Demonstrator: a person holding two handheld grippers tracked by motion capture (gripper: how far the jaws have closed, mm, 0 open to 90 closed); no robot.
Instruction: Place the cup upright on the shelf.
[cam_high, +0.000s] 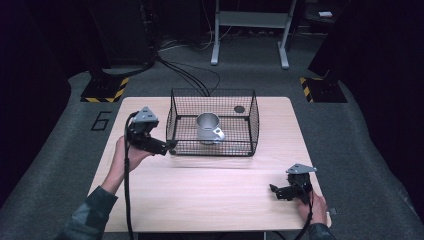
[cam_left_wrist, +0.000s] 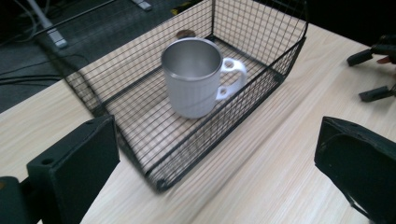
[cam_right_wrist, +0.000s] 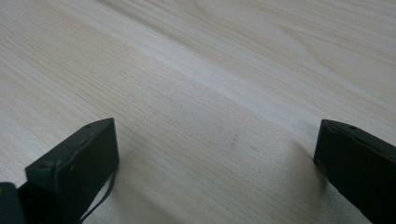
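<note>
A silver metal mug (cam_high: 209, 127) with a handle stands upright inside a black wire basket (cam_high: 252, 120) on the far half of the wooden table (cam_high: 210, 190). In the left gripper view the mug (cam_left_wrist: 194, 81) sits near the basket's (cam_left_wrist: 140, 154) middle, handle to the right. My left gripper (cam_high: 167, 146) hovers open just outside the basket's near left corner, with nothing between its jaws (cam_left_wrist: 215, 182). My right gripper (cam_high: 275, 191) rests low near the table's front right, open over bare wood (cam_right_wrist: 219, 140).
A small dark round spot (cam_high: 239, 108) lies on the basket floor at the back right. Cables run over the grey floor behind the table. A white table frame (cam_high: 250, 25) stands farther back. Black stands with yellow-striped bases (cam_high: 105, 90) flank the table.
</note>
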